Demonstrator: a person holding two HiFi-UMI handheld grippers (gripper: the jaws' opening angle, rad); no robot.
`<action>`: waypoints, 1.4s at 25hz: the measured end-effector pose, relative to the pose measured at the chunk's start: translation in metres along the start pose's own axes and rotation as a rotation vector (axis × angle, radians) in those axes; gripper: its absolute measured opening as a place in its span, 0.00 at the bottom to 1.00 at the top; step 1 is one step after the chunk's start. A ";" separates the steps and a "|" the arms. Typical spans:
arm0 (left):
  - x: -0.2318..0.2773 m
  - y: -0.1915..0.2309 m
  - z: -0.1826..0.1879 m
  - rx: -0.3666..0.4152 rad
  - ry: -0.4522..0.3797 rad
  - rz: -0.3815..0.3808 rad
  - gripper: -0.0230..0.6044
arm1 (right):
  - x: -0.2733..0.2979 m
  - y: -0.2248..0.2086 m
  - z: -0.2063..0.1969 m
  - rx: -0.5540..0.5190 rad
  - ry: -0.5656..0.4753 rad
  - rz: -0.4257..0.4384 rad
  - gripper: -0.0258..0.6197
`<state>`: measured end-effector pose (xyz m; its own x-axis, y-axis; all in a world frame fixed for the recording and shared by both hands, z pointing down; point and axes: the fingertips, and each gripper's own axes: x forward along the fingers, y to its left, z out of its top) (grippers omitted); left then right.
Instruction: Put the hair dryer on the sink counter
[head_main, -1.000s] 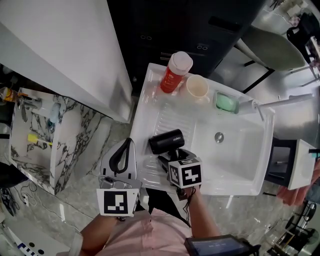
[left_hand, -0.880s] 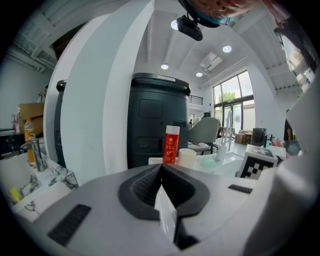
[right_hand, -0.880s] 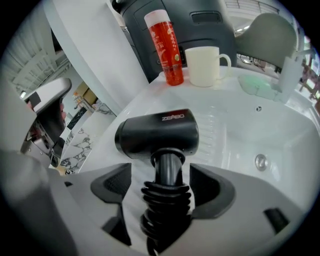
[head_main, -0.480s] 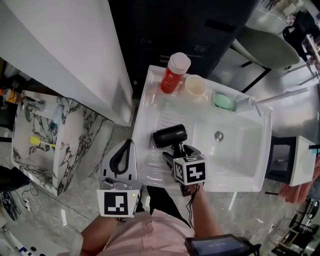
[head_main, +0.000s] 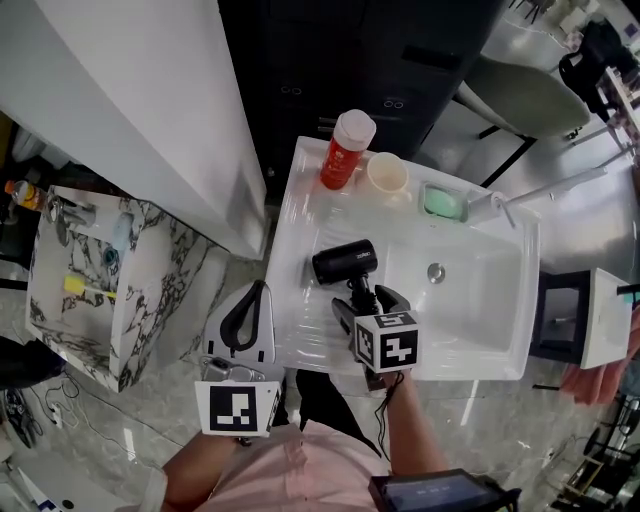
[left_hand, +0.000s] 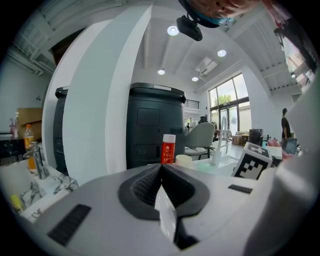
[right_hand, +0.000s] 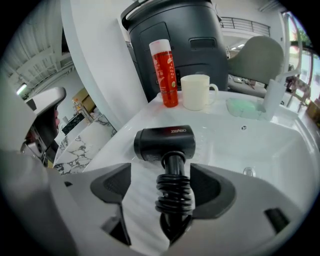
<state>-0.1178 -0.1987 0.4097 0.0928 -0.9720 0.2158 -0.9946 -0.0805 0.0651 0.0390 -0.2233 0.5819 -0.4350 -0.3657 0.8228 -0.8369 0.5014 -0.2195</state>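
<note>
The black hair dryer (head_main: 343, 265) lies on the ribbed part of the white sink counter (head_main: 300, 200), barrel sideways, coiled handle toward me. My right gripper (head_main: 368, 300) is open around that handle; in the right gripper view the dryer (right_hand: 165, 142) shows bare gaps on both sides of its coil, inside the right gripper (right_hand: 161, 170). My left gripper (head_main: 258, 285) hangs left of the counter's edge over the floor, shut and empty. In the left gripper view the left gripper (left_hand: 161, 167) has its pads pressed together.
A red bottle (head_main: 345, 150), a cream cup (head_main: 387, 173) and a green soap dish (head_main: 445, 203) line the counter's back edge. The basin (head_main: 470, 300) and faucet (head_main: 500, 205) are on the right. A marble stand (head_main: 100, 280) and a white pillar (head_main: 130, 100) are on the left.
The hair dryer and my right gripper have shifted a little farther onto the counter, away from me. The left gripper has stayed where it was.
</note>
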 end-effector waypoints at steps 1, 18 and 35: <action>-0.001 -0.001 0.002 0.005 -0.006 -0.004 0.05 | -0.003 0.000 0.002 0.000 -0.012 -0.004 0.62; -0.025 -0.026 0.042 0.056 -0.088 -0.085 0.05 | -0.067 0.012 0.023 0.019 -0.216 -0.054 0.62; -0.073 -0.046 0.125 0.121 -0.248 -0.152 0.05 | -0.239 0.064 0.081 -0.035 -0.772 -0.194 0.24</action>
<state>-0.0849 -0.1519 0.2694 0.2420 -0.9697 -0.0331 -0.9697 -0.2406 -0.0412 0.0620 -0.1674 0.3290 -0.4008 -0.8824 0.2466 -0.9158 0.3930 -0.0824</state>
